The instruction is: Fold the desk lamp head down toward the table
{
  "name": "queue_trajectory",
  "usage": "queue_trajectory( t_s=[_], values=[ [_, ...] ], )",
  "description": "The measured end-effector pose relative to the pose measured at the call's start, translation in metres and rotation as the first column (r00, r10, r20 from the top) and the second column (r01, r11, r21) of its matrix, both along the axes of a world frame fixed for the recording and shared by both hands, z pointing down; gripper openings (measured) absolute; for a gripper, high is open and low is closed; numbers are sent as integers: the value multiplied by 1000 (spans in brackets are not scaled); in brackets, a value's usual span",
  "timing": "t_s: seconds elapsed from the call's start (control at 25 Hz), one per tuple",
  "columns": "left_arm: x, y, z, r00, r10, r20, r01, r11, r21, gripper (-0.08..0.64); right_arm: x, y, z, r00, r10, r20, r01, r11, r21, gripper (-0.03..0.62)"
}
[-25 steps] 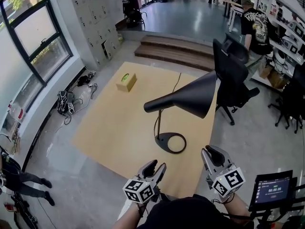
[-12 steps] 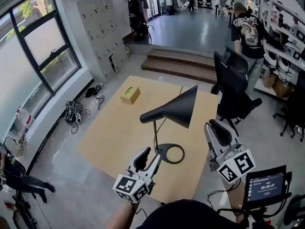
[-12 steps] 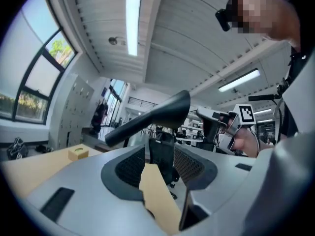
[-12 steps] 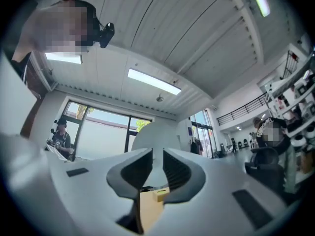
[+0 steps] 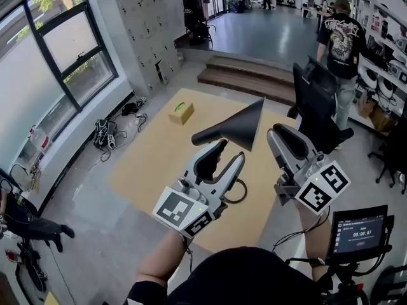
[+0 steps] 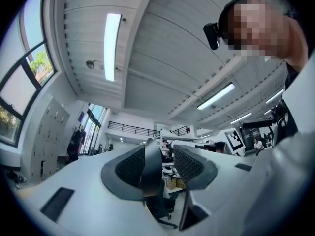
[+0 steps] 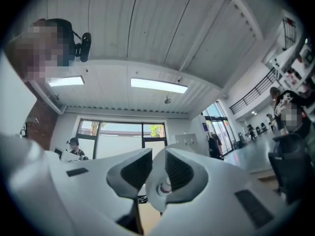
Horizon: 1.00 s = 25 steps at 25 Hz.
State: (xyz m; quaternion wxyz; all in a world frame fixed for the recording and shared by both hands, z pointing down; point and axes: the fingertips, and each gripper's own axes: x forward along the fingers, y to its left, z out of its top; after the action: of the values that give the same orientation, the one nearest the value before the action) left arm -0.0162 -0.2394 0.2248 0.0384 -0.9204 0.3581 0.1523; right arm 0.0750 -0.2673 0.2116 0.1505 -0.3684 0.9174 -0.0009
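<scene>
The black desk lamp stands on the tan table [image 5: 152, 164]. Its cone head [image 5: 238, 127] is raised and roughly level, wide end to the right, and its ring base [image 5: 241, 194] is partly hidden behind my left gripper. My left gripper [image 5: 229, 152] is held up just below and in front of the narrow end of the head, narrowly open with nothing between its fingers. My right gripper [image 5: 280, 135] is just right of the wide end, also narrowly open and empty. Neither touches the lamp. In both gripper views the grippers [image 6: 165, 154] [image 7: 157, 161] point at the ceiling, and the lamp does not show.
A small tan box [image 5: 182, 112] with a green top sits at the table's far left corner. A black office chair [image 5: 318, 107] stands at the right, with a person [image 5: 340, 37] walking beyond it. Steps [image 5: 248, 78] lie behind. A screen [image 5: 359, 234] is near my right arm.
Both grippers have risen from the table's near edge up to the level of the lamp head. The lamp has not moved.
</scene>
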Motion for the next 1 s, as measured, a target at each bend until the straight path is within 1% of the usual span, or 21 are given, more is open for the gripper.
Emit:
queue_trajectory(
  t_s=[0.08,0.16,0.32,0.4,0.52,0.72,1.0],
  values=[
    [5,-5,-3,999,-2,33,2,1000,17,190,-2,-4,-6,1000,7,-4,-7,1000,8,71],
    [8,-9,-5,999,2,52,-2,1000,16,190,-6,-10,-7,1000,11,-12,-11,1000,-5,71],
    [7,-9,-7,998,-5,57,4,1000,18,190,-20,-15,-3,1000,-24,2,24,999,-37,71],
    [5,-8,-7,998,-9,59,7,1000,19,190,-28,-22,0,1000,-22,-5,22,999,-46,72],
    [3,-5,-6,998,-17,64,15,1000,17,190,-36,-32,10,1000,-17,-14,16,996,-87,72],
    [-11,-4,-4,998,-46,51,47,999,-7,190,-33,-34,9,999,-6,46,10,995,-95,72],
    [-25,-8,7,997,-72,42,73,997,-36,190,-25,-32,13,992,-3,125,20,991,-134,61]
  ],
)
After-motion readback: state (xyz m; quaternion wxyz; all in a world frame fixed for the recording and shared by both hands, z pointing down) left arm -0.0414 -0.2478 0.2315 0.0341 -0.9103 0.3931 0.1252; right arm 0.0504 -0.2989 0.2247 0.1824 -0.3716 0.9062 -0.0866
